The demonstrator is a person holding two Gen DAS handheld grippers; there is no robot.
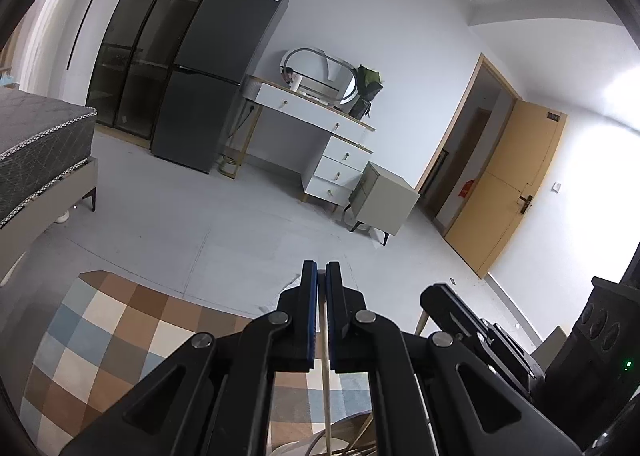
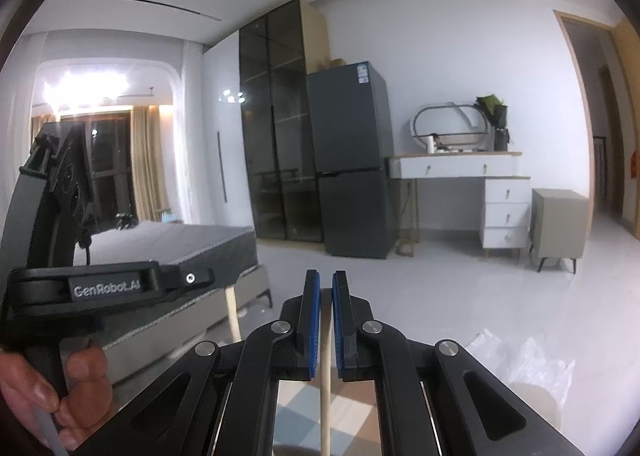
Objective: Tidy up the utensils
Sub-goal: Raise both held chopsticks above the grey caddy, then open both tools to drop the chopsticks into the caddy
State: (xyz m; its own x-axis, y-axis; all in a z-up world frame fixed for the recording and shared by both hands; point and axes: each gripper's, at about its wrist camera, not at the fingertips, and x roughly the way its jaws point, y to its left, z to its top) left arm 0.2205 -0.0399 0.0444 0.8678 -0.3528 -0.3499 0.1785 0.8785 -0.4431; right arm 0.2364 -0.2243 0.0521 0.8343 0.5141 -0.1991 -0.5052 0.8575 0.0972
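Observation:
My left gripper (image 1: 322, 268) is shut on a thin pale wooden stick (image 1: 326, 384), a chopstick or a utensil handle, which hangs down between the blue pads. Its lower end drops toward a round rim (image 1: 320, 442) at the bottom edge, where other thin utensils lie. My right gripper (image 2: 326, 276) is likewise shut on a similar wooden stick (image 2: 325, 396) that points down. Each gripper shows in the other's view: the right gripper (image 1: 434, 294) close on the right with its stick (image 1: 422, 322), the left gripper (image 2: 196, 276) on the left with its stick (image 2: 233, 312), held by a hand (image 2: 80, 388).
A checked rug (image 1: 120, 336) lies below. Beyond are grey floor, a bed (image 2: 172, 244), a dark fridge (image 2: 352, 160), a white dressing table (image 2: 460, 168), a beige side cabinet (image 2: 558, 224) and an open door (image 1: 504, 184). Crumpled clear plastic (image 2: 520, 360) lies low right.

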